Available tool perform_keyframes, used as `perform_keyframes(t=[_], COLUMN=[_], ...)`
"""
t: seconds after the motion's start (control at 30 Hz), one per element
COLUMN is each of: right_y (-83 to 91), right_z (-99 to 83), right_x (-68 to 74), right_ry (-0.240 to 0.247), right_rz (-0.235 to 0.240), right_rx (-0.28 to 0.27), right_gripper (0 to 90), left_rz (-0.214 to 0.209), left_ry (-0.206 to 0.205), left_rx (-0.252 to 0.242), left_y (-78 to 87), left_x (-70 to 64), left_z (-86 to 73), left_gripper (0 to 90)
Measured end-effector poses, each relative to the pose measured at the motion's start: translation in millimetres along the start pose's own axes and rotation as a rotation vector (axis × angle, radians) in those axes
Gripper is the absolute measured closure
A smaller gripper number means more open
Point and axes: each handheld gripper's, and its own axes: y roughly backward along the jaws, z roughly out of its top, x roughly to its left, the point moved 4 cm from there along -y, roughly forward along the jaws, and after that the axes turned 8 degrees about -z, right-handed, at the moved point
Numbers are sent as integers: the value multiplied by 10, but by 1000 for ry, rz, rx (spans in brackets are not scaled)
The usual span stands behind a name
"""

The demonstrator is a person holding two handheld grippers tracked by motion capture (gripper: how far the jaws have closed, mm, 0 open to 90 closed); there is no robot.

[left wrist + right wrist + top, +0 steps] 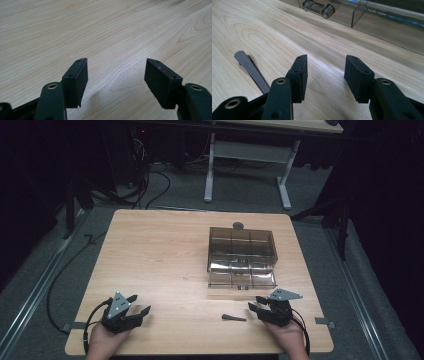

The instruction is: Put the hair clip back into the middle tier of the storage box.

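Note:
A clear smoky plastic organiser box (242, 255) with a pulled-out drawer stands on the wooden table (160, 250), right of centre; its drawer handle (318, 8) faces my right gripper. A dark hair clip (233, 318) lies flat near the front edge, just left of my right gripper (256, 304), and shows in the right gripper view as a grey clip (252, 70) beside the left jaw. My right gripper (325, 75) is open and holds nothing. My left gripper (139, 304) rests at the front left; its jaws (116, 80) stand wide open over bare wood.
A small round dark object (238, 225) sits just behind the box at the table's far edge. Beyond the table stands a white desk frame (247, 165), with cables (150, 185) on the grey floor. Tape tabs mark the table's front corners.

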Motion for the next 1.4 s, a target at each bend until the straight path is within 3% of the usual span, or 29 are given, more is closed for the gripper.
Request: perform_keyframes(t=[0.47, 0.67, 0.7, 0.93, 1.4], right_y=[-9, 21, 44, 90, 22], right_z=[0, 14, 28, 55, 46], right_x=[14, 69, 112, 252, 535], right_ry=[5, 57, 62, 93, 157], right_rz=[-5, -1, 27, 64, 173], right_rx=[13, -2, -9, -16, 9], right_gripper=[541, 574, 581, 591, 623], left_rz=[-3, -3, -2, 2, 3], left_ry=[1, 8, 9, 9, 10], left_rx=[-7, -1, 0, 2, -1], left_y=[6, 3, 2, -2, 2], left_x=[1, 8, 9, 8, 10], left_z=[1, 1, 1, 1, 1], left_gripper=[358, 357, 356, 357, 357])
